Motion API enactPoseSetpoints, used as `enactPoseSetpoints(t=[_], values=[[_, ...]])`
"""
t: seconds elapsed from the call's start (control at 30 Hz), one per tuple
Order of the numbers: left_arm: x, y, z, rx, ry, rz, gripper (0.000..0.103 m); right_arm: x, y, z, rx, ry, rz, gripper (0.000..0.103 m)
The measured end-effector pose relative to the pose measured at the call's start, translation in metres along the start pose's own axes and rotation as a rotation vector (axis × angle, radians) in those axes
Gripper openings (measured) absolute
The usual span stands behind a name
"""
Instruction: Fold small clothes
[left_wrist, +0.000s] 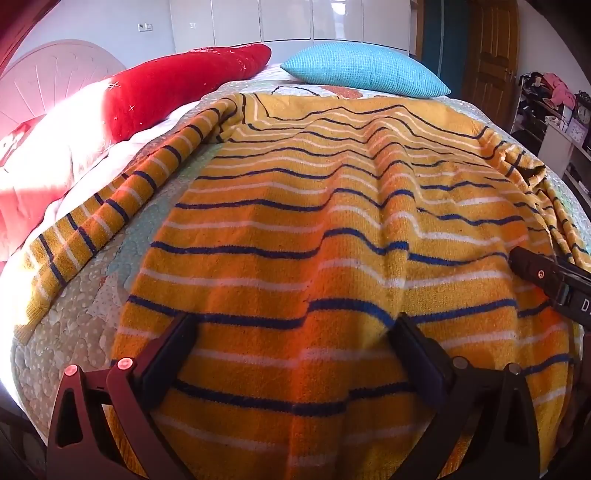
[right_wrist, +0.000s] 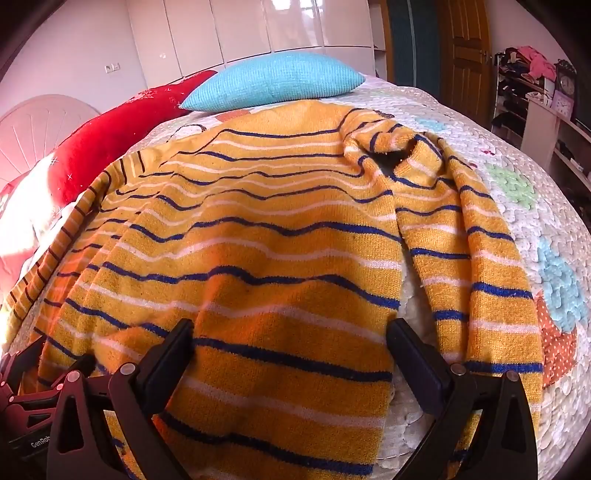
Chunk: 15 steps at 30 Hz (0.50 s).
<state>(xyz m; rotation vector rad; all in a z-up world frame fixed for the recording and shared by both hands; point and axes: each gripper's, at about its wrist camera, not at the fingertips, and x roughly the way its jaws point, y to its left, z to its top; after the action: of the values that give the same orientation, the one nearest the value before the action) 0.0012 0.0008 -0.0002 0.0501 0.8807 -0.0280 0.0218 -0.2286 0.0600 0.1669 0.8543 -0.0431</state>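
An orange sweater (left_wrist: 295, 221) with blue and white stripes lies spread on the bed, hem towards me; it also shows in the right wrist view (right_wrist: 258, 240). Its left sleeve (left_wrist: 103, 206) stretches out to the left. Its right sleeve (right_wrist: 480, 266) lies along the body's right side. My left gripper (left_wrist: 295, 332) is open just over the sweater's lower left body. My right gripper (right_wrist: 291, 336) is open over the lower right body, its right finger (right_wrist: 417, 365) at the side edge. The right gripper also shows at the edge of the left wrist view (left_wrist: 546, 277).
The bed has a quilted patchwork cover (right_wrist: 517, 184). A blue pillow (left_wrist: 365, 70) and a red pillow (left_wrist: 177, 85) lie at the far end. A pink headboard (left_wrist: 48, 74) stands at the left. Shelves with clutter (right_wrist: 535, 85) and a wooden door (right_wrist: 465, 55) are at the right.
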Motion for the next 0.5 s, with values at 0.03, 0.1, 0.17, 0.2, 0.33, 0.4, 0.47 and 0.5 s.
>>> enactPoseSetpoints(t=[0.03, 0.1, 0.17, 0.2, 0.33, 0.4, 0.47, 0.5], values=[[0.001, 0.000, 0.001, -0.004, 0.010, 0.001, 0.103, 0.001, 0.002, -0.001, -0.003, 0.002, -0.001, 0.103], [0.000, 0.001, 0.003, -0.012, 0.023, 0.002, 0.103, 0.003, 0.003, -0.001, -0.005, 0.003, -0.002, 0.103], [-0.006, 0.006, 0.001, -0.047, 0.028, -0.010, 0.103, 0.002, 0.001, -0.001, -0.001, 0.012, 0.007, 0.103], [-0.012, 0.008, -0.001, -0.064, 0.028, -0.016, 0.103, 0.001, -0.003, -0.002, -0.002, 0.007, 0.016, 0.103], [-0.041, 0.014, -0.007, -0.092, 0.011, -0.071, 0.103, -0.001, -0.003, -0.003, -0.001, 0.008, 0.019, 0.103], [-0.049, 0.014, -0.013, -0.084, -0.018, -0.084, 0.103, -0.001, -0.001, -0.003, -0.007, 0.008, 0.008, 0.103], [-0.057, 0.015, -0.016, -0.083, -0.008, -0.076, 0.103, -0.002, -0.001, -0.003, -0.012, -0.003, 0.001, 0.103], [-0.059, 0.015, -0.018, -0.086, 0.003, -0.073, 0.103, -0.002, 0.000, -0.003, -0.014, -0.007, -0.003, 0.103]])
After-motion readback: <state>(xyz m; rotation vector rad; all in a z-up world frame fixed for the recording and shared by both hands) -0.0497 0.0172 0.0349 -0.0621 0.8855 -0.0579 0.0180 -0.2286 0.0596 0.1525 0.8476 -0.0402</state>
